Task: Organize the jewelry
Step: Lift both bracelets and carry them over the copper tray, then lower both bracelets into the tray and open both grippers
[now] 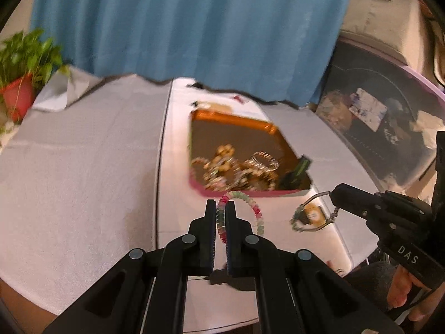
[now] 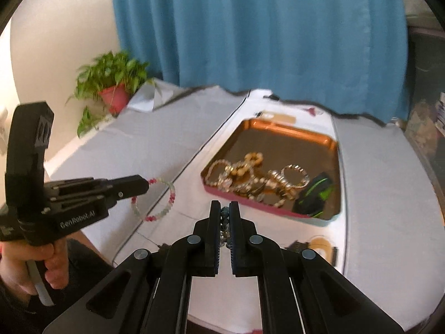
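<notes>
Left gripper (image 1: pixel 221 208) clamped on pink-green bead bracelet (image 1: pixel 257 208), lower centre; right gripper (image 2: pixel 224 208) clamped on dark bead bracelet (image 2: pixel 224 220), lower centre. Both held in front of tray (image 2: pixel 278 128) at frame centre. Tangled jewelry pile (image 2: pixel 258 178) in tray remains unsorted: task looks early

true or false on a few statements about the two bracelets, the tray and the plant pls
1. The left hand-held gripper is shut on the pink and green bead bracelet. True.
2. The right hand-held gripper is open and holds nothing. False: it is shut on a dark bead bracelet.
3. The tray is bare inside. False: a heap of jewelry lies in it.
4. The plant stands in a red pot. True.
5. The curtain is yellow. False: it is blue.
</notes>
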The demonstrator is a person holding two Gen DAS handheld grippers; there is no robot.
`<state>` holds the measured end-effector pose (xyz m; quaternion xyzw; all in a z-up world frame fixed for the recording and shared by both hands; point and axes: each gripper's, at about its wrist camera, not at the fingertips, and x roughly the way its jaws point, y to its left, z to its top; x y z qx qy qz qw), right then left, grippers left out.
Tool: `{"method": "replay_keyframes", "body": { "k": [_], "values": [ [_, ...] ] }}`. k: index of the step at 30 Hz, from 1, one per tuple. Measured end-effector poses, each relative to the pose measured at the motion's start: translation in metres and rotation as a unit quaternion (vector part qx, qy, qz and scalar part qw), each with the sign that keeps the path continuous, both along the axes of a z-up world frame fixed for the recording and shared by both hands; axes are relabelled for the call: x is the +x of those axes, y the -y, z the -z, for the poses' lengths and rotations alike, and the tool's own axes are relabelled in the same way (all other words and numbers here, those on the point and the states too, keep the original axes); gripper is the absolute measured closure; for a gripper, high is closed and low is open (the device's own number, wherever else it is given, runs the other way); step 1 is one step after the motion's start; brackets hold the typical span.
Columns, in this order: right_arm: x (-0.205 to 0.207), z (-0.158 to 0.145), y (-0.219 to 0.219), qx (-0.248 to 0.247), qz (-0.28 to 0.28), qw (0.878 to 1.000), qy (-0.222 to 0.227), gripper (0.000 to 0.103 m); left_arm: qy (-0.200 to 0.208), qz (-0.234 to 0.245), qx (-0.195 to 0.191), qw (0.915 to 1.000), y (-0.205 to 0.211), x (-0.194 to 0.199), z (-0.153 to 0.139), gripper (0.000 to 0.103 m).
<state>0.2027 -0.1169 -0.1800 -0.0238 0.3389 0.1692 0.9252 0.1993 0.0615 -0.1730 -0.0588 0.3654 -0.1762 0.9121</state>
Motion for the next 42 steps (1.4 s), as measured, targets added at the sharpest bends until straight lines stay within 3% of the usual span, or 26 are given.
{"method": "replay_keyframes", "body": {
  "k": [5,11,17,20,31,38,42],
  "values": [
    [-0.015,-0.031,0.018,0.008,0.016,1.000,0.017,0.097,0.029,0.005,0.017,0.9994,0.024,-0.012,-0.036,0.100],
    [-0.029,-0.064,0.030,-0.007,0.017,0.999,0.047,0.097,0.062,0.016,0.010,0.9979,0.046,-0.018,-0.074,0.100],
    [-0.027,-0.090,0.041,-0.008,0.024,0.997,0.072,0.097,0.076,0.017,0.002,0.9970,0.056,-0.008,-0.089,0.100],
    [-0.021,-0.098,0.040,-0.034,0.035,0.995,0.090,0.097,0.082,0.021,0.000,0.9964,0.060,0.003,-0.094,0.100],
    [0.026,-0.089,0.045,0.003,0.023,0.997,0.077,0.097,0.116,0.042,-0.007,0.9923,0.073,0.041,-0.098,0.099],
    [0.061,-0.084,0.045,0.005,0.018,0.996,0.093,0.097,0.145,0.049,-0.065,0.9860,0.060,0.065,-0.103,0.099],
    [0.088,-0.070,0.042,0.003,0.012,0.996,0.092,0.097,0.136,0.038,-0.093,0.9856,0.055,0.095,-0.082,0.099]
  ]
}}
